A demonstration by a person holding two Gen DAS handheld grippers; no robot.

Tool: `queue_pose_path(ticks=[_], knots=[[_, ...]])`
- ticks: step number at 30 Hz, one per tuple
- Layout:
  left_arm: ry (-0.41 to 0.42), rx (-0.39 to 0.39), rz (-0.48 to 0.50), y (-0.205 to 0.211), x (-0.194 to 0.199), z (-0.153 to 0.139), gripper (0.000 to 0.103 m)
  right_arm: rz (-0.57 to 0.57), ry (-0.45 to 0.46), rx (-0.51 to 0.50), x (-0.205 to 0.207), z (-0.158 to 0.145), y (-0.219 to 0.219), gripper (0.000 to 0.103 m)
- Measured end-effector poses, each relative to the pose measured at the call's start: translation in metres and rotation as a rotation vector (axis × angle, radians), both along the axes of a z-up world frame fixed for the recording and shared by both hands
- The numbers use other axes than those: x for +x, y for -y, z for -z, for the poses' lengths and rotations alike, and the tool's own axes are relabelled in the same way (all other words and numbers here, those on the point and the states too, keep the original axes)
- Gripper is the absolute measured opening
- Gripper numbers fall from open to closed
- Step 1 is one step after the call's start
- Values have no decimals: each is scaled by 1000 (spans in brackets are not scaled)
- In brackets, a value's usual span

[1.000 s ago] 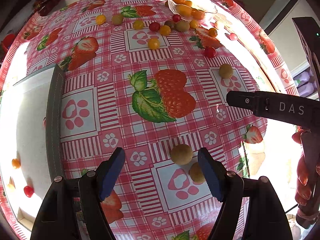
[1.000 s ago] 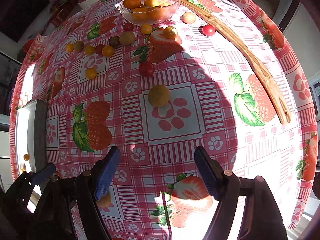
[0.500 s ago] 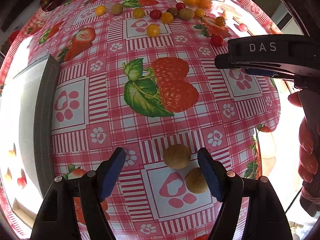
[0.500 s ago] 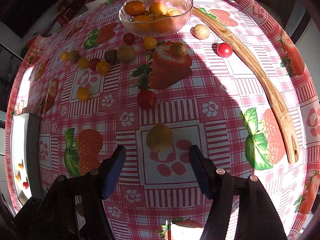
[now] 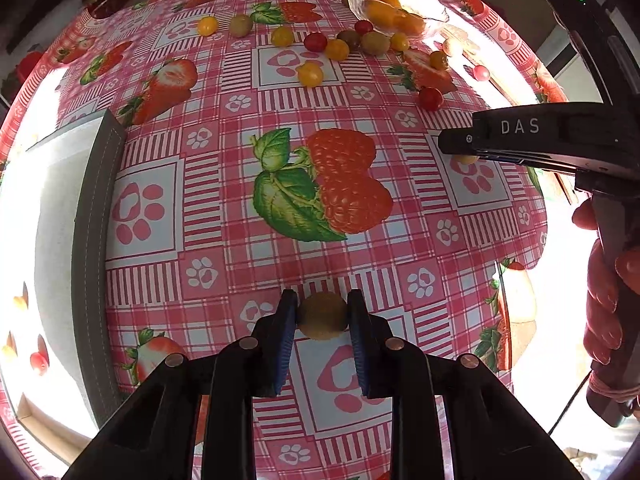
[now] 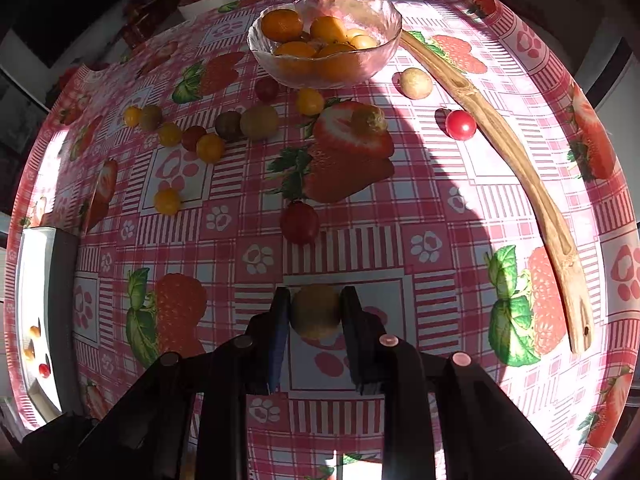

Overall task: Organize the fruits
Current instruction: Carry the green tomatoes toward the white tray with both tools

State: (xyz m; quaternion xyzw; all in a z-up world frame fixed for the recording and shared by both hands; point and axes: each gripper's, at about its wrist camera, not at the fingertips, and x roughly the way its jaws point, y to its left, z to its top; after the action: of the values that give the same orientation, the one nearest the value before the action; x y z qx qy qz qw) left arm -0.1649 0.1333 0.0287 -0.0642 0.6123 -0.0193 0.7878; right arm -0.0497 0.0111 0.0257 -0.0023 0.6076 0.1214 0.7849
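My left gripper (image 5: 322, 316) is shut on a round brown-green fruit (image 5: 321, 317) low over the tablecloth. My right gripper (image 6: 315, 312) is shut on a yellow-brown fruit (image 6: 315, 311), also close to the table; it shows in the left wrist view as a black bar marked DAS (image 5: 532, 140). A glass bowl (image 6: 384, 16) holding orange fruits stands at the far side. Several small red, yellow and brown fruits (image 6: 208, 136) lie scattered in front of the bowl. A red fruit (image 6: 299, 222) lies just ahead of the right gripper.
A grey-edged white tray (image 5: 90, 232) with a few small fruits sits at the left table edge. A long wooden stick (image 6: 520, 184) lies along the right side. A pale fruit (image 6: 416, 83) and a red one (image 6: 460, 125) lie beside it.
Both grippers moved forward and closed, each on a round fruit. The second brown fruit beside the left gripper is no longer visible.
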Motion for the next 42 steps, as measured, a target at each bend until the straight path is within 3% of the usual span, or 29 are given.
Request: queue_pose_path(ticks=[15, 26, 42], knots=[[44, -43, -42, -55, -9, -25, 27, -52, -34, 66, -37, -22, -23, 28], [80, -15, -101, -101, -20, -35, 27, -131, -46, 75, -50, -29, -76, 28], [106, 27, -290, -202, -44, -39, 27, -303, -38, 85, -60, -41, -179, 28]])
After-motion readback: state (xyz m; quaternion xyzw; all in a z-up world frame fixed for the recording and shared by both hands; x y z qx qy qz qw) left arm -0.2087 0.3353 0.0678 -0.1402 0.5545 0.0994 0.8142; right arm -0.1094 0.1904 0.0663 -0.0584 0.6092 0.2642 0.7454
